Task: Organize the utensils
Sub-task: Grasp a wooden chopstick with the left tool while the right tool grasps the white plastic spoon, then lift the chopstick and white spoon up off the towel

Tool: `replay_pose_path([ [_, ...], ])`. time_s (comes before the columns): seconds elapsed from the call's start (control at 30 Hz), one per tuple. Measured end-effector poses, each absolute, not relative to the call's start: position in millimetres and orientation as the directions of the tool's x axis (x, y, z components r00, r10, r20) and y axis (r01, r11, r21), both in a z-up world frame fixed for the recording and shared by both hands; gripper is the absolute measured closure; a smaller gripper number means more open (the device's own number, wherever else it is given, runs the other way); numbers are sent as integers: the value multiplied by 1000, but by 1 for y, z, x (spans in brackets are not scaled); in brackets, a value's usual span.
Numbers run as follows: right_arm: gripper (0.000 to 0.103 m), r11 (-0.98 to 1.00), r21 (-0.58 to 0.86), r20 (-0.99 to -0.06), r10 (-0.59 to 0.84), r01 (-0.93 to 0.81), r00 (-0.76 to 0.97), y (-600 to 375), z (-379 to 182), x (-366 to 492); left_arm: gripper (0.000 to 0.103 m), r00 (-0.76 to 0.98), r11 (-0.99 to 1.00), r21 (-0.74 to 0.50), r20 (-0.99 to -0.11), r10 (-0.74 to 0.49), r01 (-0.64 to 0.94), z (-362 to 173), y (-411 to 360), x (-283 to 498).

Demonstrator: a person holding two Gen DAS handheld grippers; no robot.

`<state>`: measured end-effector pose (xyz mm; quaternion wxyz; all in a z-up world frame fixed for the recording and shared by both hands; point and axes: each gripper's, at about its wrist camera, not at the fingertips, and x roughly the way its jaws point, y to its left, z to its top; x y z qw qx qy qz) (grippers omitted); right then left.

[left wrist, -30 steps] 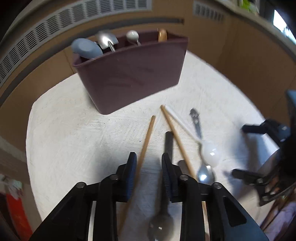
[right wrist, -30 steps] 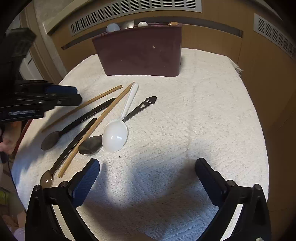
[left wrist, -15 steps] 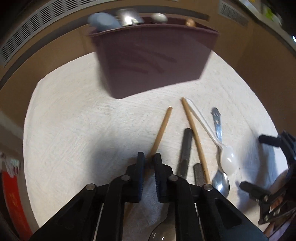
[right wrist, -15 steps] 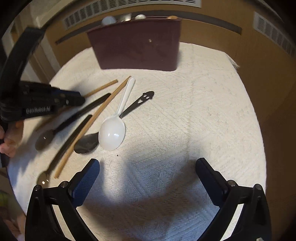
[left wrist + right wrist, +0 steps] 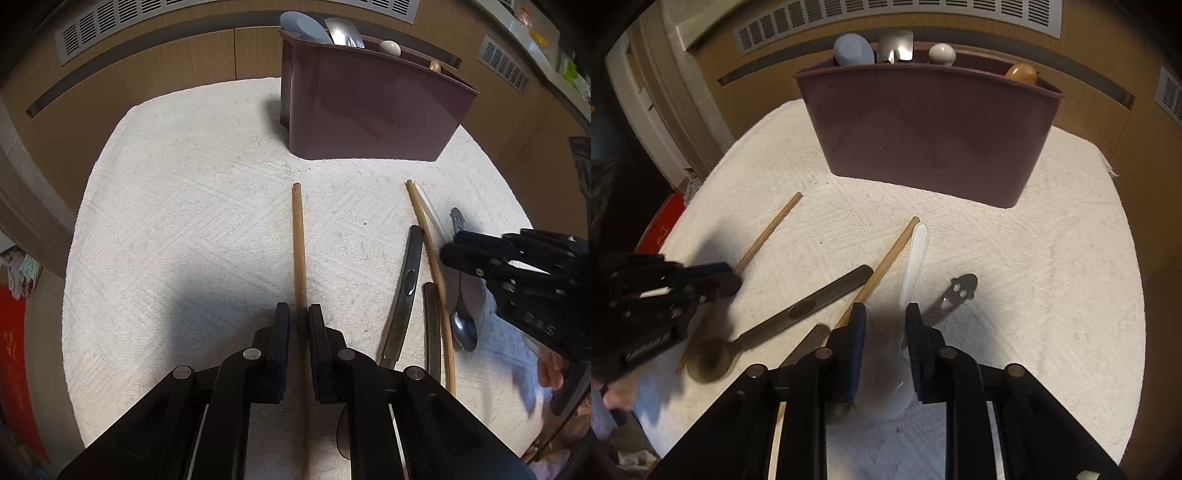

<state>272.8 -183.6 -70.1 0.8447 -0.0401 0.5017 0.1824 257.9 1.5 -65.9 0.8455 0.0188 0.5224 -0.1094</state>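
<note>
On our left, the left gripper has closed since a second ago: its jaws now pinch the wooden chopstick, which lies straight ahead on the white cloth, short of the brown holder. So we judge one pick is secured and a lift toward the holder comes next. Further right, the right gripper has dropped low and narrowed from its wide spread; its jaws straddle the white spoon without clearly touching it. Only the right view shows that spoon's handle fully and the second chopstick beside it; the left view shows the pinch itself.
</note>
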Motion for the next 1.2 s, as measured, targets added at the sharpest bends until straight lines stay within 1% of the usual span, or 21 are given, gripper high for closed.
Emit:
replay_pose_path([
  [0.1,87,934,86,-873,238,-346,425,-179,-74,279,92,419,975,-96,-891,-175,203,-67,1,263],
  [0.17,93,930,56,-877,220,-364,428,-176,-73,277,92,408,974,-97,-896,-174,205,-66,0,269],
  [0.3,96,922,73,-873,243,-380,423,-181,-69,273,92,391,974,-78,-907,-158,211,-65,-7,278],
  [0.53,96,923,137,-851,295,-359,435,-208,-61,266,92,366,975,-69,-919,-144,211,-65,-16,297],
  [0.77,96,925,169,-825,322,-342,465,-226,-58,267,93,371,974,-48,-920,-129,222,-65,-21,306],
  [0.83,96,924,176,-818,329,-338,472,-230,-56,265,93,384,974,-79,-910,-158,214,-64,-18,306],
  [0.93,96,924,197,-806,343,-329,483,-234,-52,263,98,424,970,-127,-882,-205,206,-59,-11,297],
  [1.07,96,920,206,-791,357,-333,496,-237,-47,259,99,469,961,-177,-845,-259,211,-50,-6,281],
  [1.13,96,923,192,-789,347,-333,507,-236,-45,257,99,478,961,-175,-840,-259,213,-47,-5,277],
  [1.2,96,924,179,-791,339,-338,509,-235,-45,258,99,475,967,-151,-848,-234,207,-47,-5,279],
])
